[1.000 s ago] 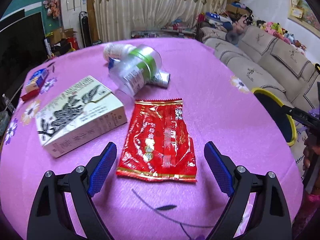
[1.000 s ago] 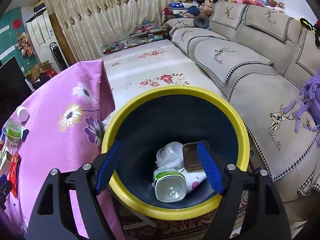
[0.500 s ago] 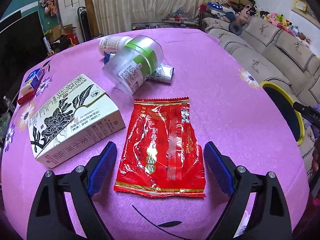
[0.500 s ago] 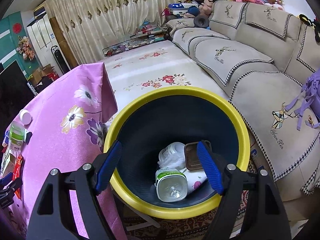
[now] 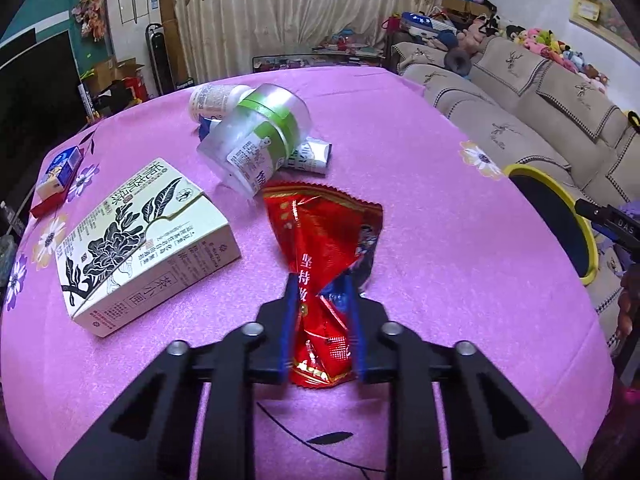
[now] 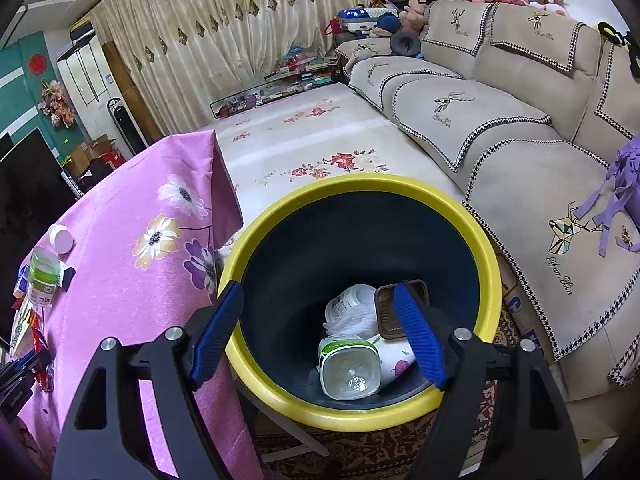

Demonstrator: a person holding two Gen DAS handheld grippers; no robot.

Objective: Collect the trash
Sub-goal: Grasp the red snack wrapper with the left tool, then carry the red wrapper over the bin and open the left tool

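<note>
Left gripper (image 5: 320,312) just clenched the crinkly red snack wrapper (image 5: 320,248), right gripper (image 6: 316,336) released above the yellow-rimmed bin (image 6: 360,184); foil that slippery might slide out mid-lift.

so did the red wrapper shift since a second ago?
Yes. The red wrapper lay flat beside the tea box; now it is crumpled, its sides pulled inward. The left gripper jaws have just closed on it.

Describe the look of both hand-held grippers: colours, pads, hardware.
The left hand-held gripper and the right hand-held gripper look identical: matte black angular frames with slot cutouts, round silver pivot bolts, and blue ribbed pads lining the fingers. No cables, markings or sleeves show.
</note>
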